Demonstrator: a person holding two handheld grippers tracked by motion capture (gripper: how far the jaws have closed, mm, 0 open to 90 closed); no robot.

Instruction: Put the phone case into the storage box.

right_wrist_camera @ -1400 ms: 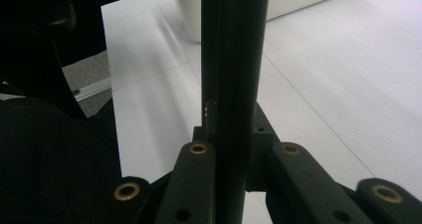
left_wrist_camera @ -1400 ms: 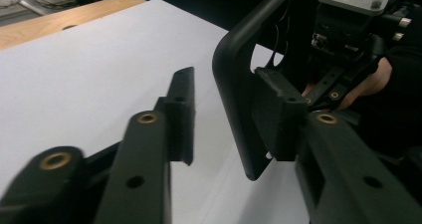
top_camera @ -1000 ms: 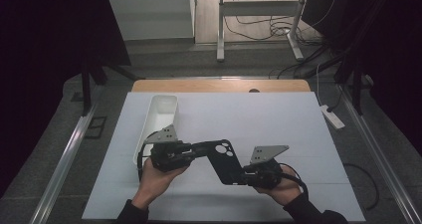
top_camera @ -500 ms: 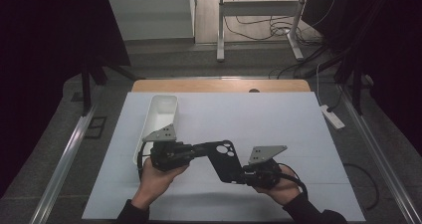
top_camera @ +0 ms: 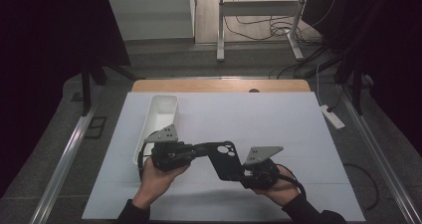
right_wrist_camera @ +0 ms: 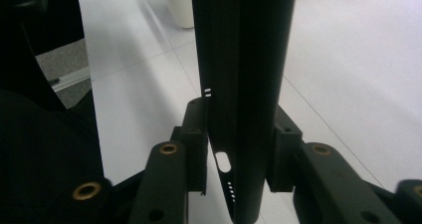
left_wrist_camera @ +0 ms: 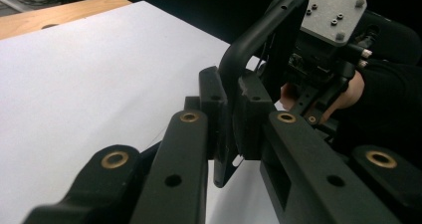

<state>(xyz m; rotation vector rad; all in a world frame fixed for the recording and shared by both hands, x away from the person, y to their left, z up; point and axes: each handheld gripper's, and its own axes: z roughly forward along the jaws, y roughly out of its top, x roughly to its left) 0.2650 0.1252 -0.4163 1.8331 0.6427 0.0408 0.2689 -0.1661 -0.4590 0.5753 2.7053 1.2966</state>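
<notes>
Above table front edge: both claws, left claw [top_camera: 199, 152] and right claw [top_camera: 244, 176], pinching phone case [top_camera: 224, 159]; far side open.

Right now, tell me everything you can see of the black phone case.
The phone case is a matte black shell, plastic by its look, with a cluster of round camera holes near its upper end and a slot and small holes along one narrow edge, seen in the right gripper view. It is held off the white table, lying at a slant between the two grippers. The left gripper clamps one end and the right gripper the other. In the left gripper view it looks hollow, with nothing inside.
</notes>
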